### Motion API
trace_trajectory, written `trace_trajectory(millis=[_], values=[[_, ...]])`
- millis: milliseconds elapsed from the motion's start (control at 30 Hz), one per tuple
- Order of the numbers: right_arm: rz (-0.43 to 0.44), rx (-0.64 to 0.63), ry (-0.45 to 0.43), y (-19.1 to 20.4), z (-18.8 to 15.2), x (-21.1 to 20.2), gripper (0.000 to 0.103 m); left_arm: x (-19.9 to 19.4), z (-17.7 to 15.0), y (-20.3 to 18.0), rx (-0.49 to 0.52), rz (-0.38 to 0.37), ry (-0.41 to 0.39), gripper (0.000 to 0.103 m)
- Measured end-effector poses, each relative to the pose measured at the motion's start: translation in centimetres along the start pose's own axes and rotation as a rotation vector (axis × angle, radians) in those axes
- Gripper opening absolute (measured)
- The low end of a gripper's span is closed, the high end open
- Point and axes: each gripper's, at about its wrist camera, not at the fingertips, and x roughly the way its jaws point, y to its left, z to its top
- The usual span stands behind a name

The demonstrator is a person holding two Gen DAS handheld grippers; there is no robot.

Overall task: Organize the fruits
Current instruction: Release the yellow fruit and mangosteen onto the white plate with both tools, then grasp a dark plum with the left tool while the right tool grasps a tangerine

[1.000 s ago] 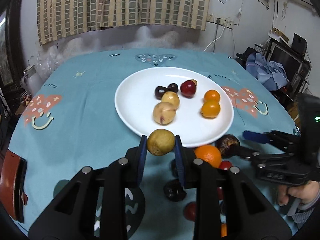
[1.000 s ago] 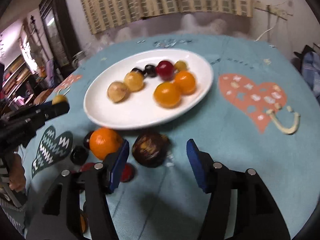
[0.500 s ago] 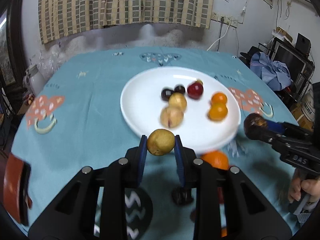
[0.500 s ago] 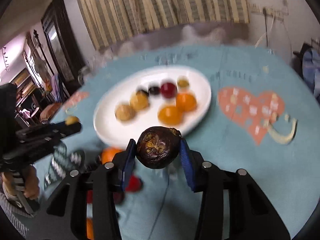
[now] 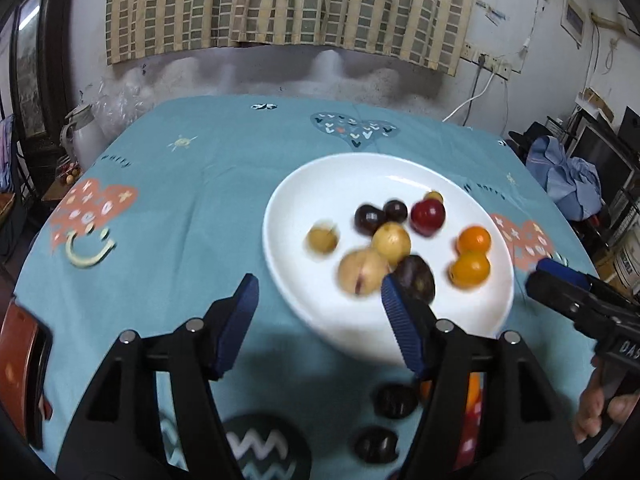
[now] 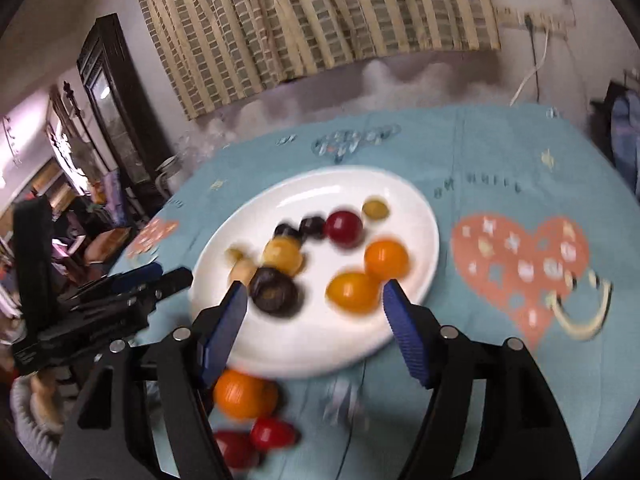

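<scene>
The white plate [image 5: 320, 320] sits on the teal patterned tablecloth [image 5: 192, 184] and carries the sorted fruit. On it you see 2 orange fruits [image 5: 472, 254] side by side at the right, a red fruit [image 5: 428, 216] with a small yellowish one just behind it, 2 dark plums [image 5: 380, 216], a yellow fruit [image 5: 391, 242] touching a pale peach-like fruit [image 5: 362, 272], and a small yellow-green fruit [image 5: 322, 239] blurred and apart at the left. A dark purple fruit [image 6: 274, 290] lies near the plate's front, beside the peach-like one.

Your left gripper [image 5: 320, 316] hangs over the plate's near-left rim — its jaws are opening and nothing is between the blue pads. Your right gripper [image 6: 312, 324] hangs over the plate's near edge, jaws likewise opening, with nothing pressed between them; the dark purple fruit lies on the plate just beyond its left pad.

Off the plate, in front of it on the cloth, lie an orange [image 6: 244, 396], 2 small red fruits [image 6: 272, 434] and 2 dark fruits [image 5: 394, 400]. A hand [image 5: 600, 412] grips the right gripper's handle at the lower right of the left-wrist view.
</scene>
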Motion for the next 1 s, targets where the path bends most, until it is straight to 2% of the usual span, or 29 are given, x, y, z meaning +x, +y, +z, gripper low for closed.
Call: trace_trajectory(millis=[67, 200, 300, 500, 767, 833, 867, 1000], values=[[0.009, -0.006, 0.04, 0.1, -1.9, -1.1, 0.079, -1.3, -1.9, -0.1, 0.039, 0.021, 0.007, 0.064], [0.013, 0.057, 0.0, -0.7, -5.6, -3.1, 0.091, -3.0, -6.2, -0.2, 0.075, 0.031, 0.021, 0.065], [0.047, 0.094, 0.017, -1.2, -6.8, -3.1, 0.091, -3.0, -7.5, -0.9, 0.1, 0.026, 0.034, 0.064], [0.029, 0.047, 0.005, -0.6, -6.7, -3.0, 0.091, -2.8, -8.3, -2.8, 0.187, 0.013, 0.037, 0.065], [0.023, 0.024, 0.027, -0.3, -6.9, -2.4, 0.091, -0.6, -9.3, -3.6, 0.224, -0.021, 0.111, 0.064], [0.02, 0.024, 0.025, -0.3, -7.0, -2.6, 0.091, -0.8, -9.1, -3.1, 0.238, 0.017, 0.096, 0.063], [0.02, 0.026, 0.023, -0.3, -7.0, -2.6, 0.091, -1.3, -8.9, -2.5, 0.227, 0.041, 0.073, 0.064], [0.023, 0.022, 0.014, -0.2, -6.9, -2.8, 0.091, -1.7, -8.4, -0.9, 0.159, 0.005, 0.071, 0.06]])
